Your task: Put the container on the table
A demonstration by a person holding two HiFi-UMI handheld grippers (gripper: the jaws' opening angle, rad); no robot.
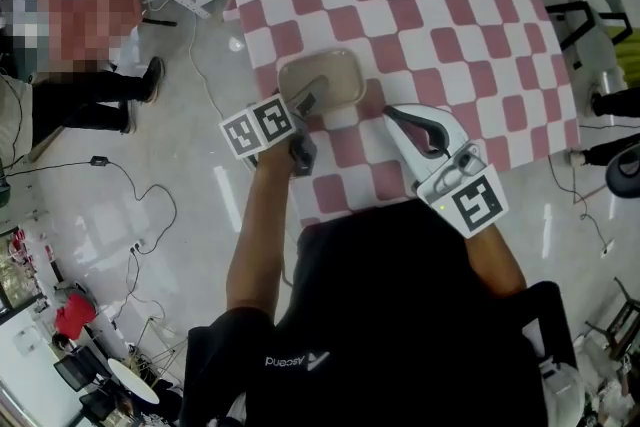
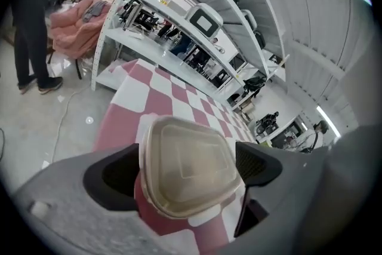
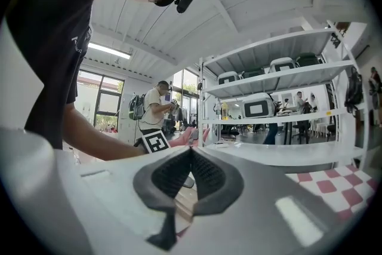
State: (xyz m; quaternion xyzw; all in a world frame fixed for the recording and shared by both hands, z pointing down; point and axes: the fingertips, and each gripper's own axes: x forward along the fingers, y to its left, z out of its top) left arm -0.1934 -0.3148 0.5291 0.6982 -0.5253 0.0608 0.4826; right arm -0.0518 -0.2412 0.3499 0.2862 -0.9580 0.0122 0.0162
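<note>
The left gripper (image 2: pixel 186 171) stands with its jaws spread wide, one on either side of the container (image 1: pixel 322 80), and neither pad clearly presses on it. The container is a shallow beige tub with rounded corners and a cloudy lid, and it lies flat on the table (image 1: pixel 450 25), which is covered with a pink-and-white checked cloth. In the head view it sits at about 12 o'clock from the middle of the picture, in the 8 o'clock part of the cloth, near the edge that borders the pale floor (image 1: pixel 200 205). The left gripper reaches it from 6 o'clock, pointing downward, with its marker cube (image 1: pixel 260 125) at 8 o'clock of the tub. The right gripper (image 3: pixel 191 151) has its jaws closed tip to tip with nothing held between them. It lies over the cloth at 4 o'clock of the container, clear of it, pointing roughly level. Its own marker cube (image 1: pixel 475 200) is further out toward 4 o'clock. White shelving (image 2: pixel 197 27) stands beyond the far end of the table, and a person's legs (image 1: pixel 90 95) show on the floor at 9 o'clock.
</note>
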